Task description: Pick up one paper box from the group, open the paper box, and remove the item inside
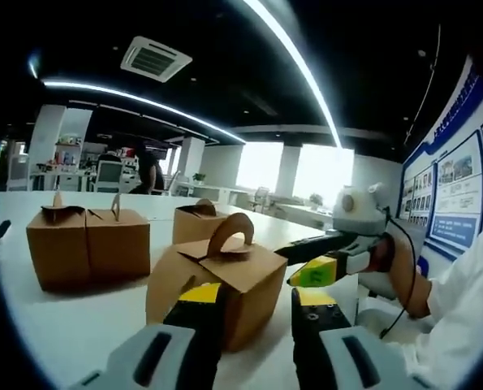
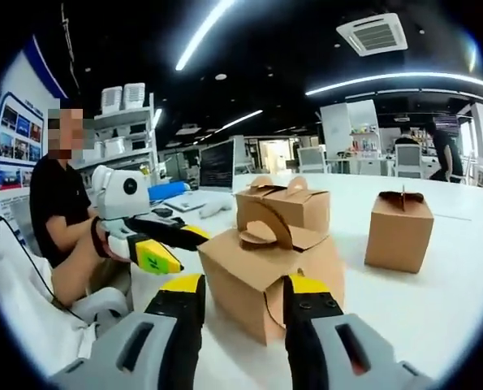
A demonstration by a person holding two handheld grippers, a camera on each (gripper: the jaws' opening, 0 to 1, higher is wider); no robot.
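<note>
A: Where is the paper box [image 1: 225, 280]?
B: On the white worktop [image 1: 71, 325], between both grippers (handle arched upright).
A: Jaw state?
B: Left gripper [image 1: 257, 305] and right gripper [image 2: 237, 292] both parted, holding nothing.

Matt brown paper box [image 1: 225, 280], glossy white table [image 1: 71, 325]

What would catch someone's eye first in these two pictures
The nearest paper box, its arched handle up, sits on the white table between both yellow-tipped tools: the left tool is open around its near corner, and the right tool reaches in from the side. Three more boxes stand behind it.
</note>
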